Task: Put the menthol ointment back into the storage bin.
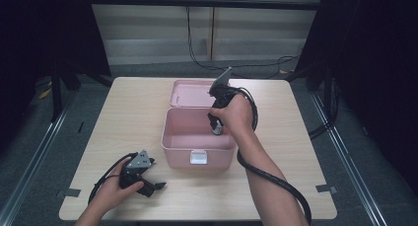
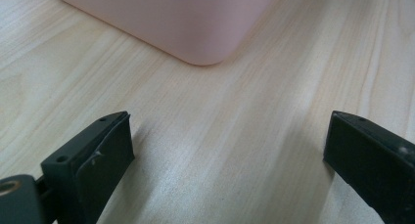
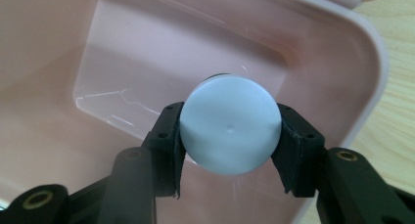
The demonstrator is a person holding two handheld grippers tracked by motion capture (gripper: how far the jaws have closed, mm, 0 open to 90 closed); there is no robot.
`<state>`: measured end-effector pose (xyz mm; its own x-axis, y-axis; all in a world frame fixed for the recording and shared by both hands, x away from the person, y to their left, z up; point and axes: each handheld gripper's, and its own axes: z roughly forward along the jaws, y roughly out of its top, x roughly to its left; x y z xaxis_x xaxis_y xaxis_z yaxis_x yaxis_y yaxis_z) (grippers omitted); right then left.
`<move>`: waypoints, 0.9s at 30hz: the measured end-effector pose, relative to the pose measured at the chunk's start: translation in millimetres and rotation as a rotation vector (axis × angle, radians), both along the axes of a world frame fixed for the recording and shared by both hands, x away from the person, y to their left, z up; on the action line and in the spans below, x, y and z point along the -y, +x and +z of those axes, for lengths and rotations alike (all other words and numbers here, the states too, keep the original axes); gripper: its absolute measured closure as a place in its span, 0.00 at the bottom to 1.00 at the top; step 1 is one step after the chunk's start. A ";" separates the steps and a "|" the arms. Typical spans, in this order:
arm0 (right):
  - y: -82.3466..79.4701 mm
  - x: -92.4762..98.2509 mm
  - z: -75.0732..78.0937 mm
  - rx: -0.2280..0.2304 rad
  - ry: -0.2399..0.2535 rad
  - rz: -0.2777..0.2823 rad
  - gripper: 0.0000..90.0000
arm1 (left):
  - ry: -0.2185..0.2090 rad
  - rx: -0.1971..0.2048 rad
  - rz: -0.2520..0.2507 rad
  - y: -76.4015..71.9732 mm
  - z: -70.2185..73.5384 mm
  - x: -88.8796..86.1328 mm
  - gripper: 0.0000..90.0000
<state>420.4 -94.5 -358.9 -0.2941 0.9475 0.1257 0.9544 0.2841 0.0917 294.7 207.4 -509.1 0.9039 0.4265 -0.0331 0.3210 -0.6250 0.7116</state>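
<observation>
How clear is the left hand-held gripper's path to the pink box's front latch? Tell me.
Probably clear. The left hand-held gripper rests open on the table just in front of the pink box, with bare wood between them. The white latch faces the person, and the right hand-held gripper is inside the box, away from it.

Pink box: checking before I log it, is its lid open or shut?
Open: the pink box has its lid folded back flat behind it.
</observation>
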 end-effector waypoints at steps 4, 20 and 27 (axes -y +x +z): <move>3.4 -1.5 -7.5 -0.010 0.003 -0.011 0.57 | 0.000 0.001 0.000 0.0 0.0 0.0 0.04; 11.4 -7.3 -26.8 -0.015 -0.034 -0.099 0.57 | 0.000 0.001 0.000 0.1 0.0 0.0 0.04; 14.3 -7.5 -36.5 -0.014 -0.043 -0.137 0.57 | 0.000 0.001 0.000 0.0 0.0 0.0 0.04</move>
<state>434.7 -86.9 -395.5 -0.1606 0.9831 0.0876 0.9855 0.1548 0.0692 294.7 207.4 -509.1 0.9039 0.4266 -0.0325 0.3206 -0.6250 0.7117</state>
